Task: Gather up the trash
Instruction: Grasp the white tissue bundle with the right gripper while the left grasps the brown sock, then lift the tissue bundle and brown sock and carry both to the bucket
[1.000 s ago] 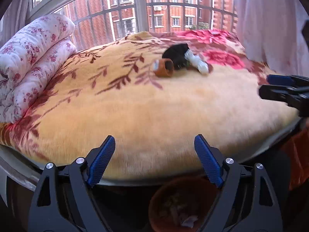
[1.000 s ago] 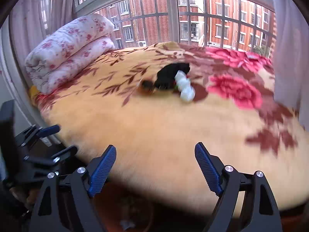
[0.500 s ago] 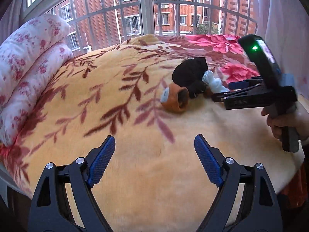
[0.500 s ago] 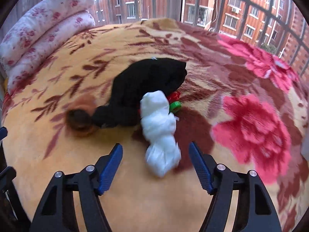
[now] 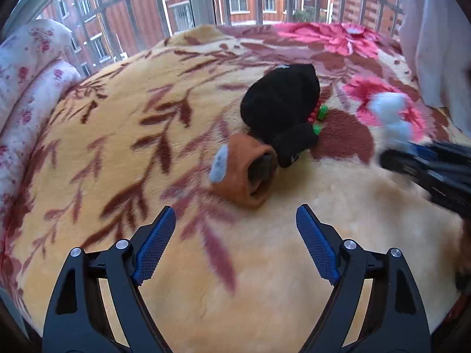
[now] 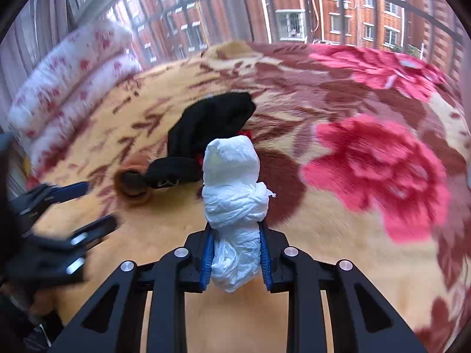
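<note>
Right claw around white wad

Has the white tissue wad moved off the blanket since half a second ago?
Yes. The white tissue wad no longer lies beside the black sock; the right hand-held gripper has clamped and lifted it toward the camera.

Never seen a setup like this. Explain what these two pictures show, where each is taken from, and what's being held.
No robot here: a person holds a clamp-like gripper in each hand, each carrying a camera looking along its fingers. The left view shows the open left gripper above a plush floral blanket, facing a brown sock and a black sock. The right view shows the right gripper shut on a crumpled white paper wad. Small red and green bits lie beside the black sock.
</note>
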The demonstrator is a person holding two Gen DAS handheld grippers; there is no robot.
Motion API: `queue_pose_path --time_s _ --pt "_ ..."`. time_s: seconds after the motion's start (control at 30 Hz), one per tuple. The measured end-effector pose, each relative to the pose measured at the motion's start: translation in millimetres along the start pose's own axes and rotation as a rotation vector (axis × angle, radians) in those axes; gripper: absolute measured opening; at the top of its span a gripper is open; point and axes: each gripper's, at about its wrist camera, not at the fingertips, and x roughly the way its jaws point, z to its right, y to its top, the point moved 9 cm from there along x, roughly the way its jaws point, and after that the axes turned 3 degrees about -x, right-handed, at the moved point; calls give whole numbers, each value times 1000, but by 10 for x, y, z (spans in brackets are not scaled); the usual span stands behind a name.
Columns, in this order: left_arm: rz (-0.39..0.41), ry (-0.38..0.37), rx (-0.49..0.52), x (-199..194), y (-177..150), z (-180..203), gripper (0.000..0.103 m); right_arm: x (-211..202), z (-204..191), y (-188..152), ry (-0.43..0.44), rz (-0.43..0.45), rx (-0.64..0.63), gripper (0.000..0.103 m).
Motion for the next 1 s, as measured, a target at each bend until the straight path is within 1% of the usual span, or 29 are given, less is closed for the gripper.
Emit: queue_pose_path --time_s 0.07,0.2,0.3,0.43,0.53,0.57,0.63,0.67,0.73,0.8,0.83,0.97,1.0 --pt "-21 31 13 143 99 47 82 -151 29 -46 11 27 23 26" --pt "-47 55 37 344 208 58 82 -401 82 -145 18 67 55 26" --pt "-48 71 56 428 234 30 82 -593 102 -218 21 104 77 26" --pt "-60 39 60 543 296 47 82 -886 92 -336 41 161 125 26" --pt "-76 11 66 631 300 66 82 -1041 44 -436 38 184 133 26" --pt "-77 3 66 645 290 64 80 -1087 23 -471 42 190 138 26" --pt "-72 -27 63 638 283 81 56 -1172 -23 -538 41 200 148 26" --pt "-66 -29 71 628 279 93 53 -1208 -44 -571 36 203 150 26" --pt "-55 -25 90 611 274 129 38 -1264 -78 -632 27 204 156 26" --pt "-42 -6 109 580 262 155 33 -1301 -109 -692 22 199 166 26" --pt "-33 17 119 551 244 158 29 -1330 -135 -734 22 197 177 26" --pt "-1 97 120 374 141 88 28 -1483 -282 -873 11 203 188 26" --pt "5 104 110 312 111 60 27 -1545 -342 -897 4 208 179 26"
